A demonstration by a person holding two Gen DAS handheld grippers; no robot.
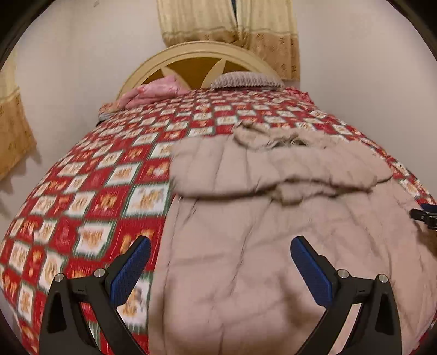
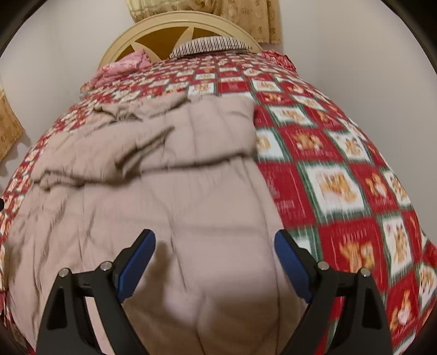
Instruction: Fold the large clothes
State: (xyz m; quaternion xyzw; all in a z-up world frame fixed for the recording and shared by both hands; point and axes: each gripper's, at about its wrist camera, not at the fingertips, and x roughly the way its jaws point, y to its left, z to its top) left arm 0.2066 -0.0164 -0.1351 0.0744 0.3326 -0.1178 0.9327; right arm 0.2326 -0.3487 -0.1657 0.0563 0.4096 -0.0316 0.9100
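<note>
Across the bed (image 1: 95,191), under a red checked cover, lay a beige coat (image 1: 273,218), its far part folded over; pillows (image 1: 245,79) sat by the headboard (image 1: 196,54), curtains (image 1: 232,21) behind. Both grippers, left (image 1: 220,259) and right (image 2: 214,252), hung over the coat's near end, jaws apart, empty.

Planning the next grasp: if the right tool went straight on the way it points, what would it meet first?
Probably the beige coat lying on the bed; the open right tool holds nothing.
</note>
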